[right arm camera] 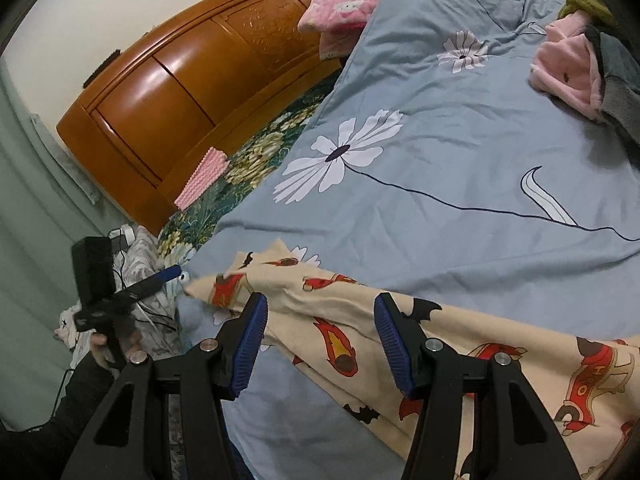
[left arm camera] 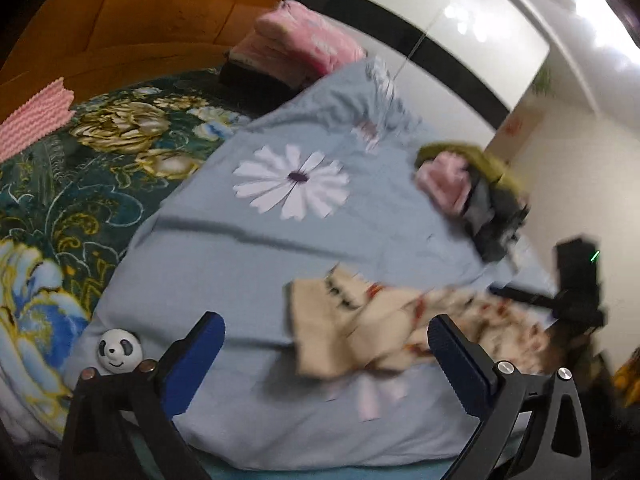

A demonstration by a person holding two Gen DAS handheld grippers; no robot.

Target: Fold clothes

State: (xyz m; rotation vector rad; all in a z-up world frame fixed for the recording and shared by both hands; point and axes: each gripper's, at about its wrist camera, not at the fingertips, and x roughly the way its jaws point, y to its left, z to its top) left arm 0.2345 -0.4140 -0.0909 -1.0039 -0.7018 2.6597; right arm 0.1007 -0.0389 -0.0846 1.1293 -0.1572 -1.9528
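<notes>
A cream printed garment lay rumpled on the bed's blue duvet. The left gripper hovered with jaws spread, empty; the right gripper straddled the cloth half-open, apparently not pinching. Smoothing should precede folding. A clothes heap sat at two o'clock, well apart.
</notes>
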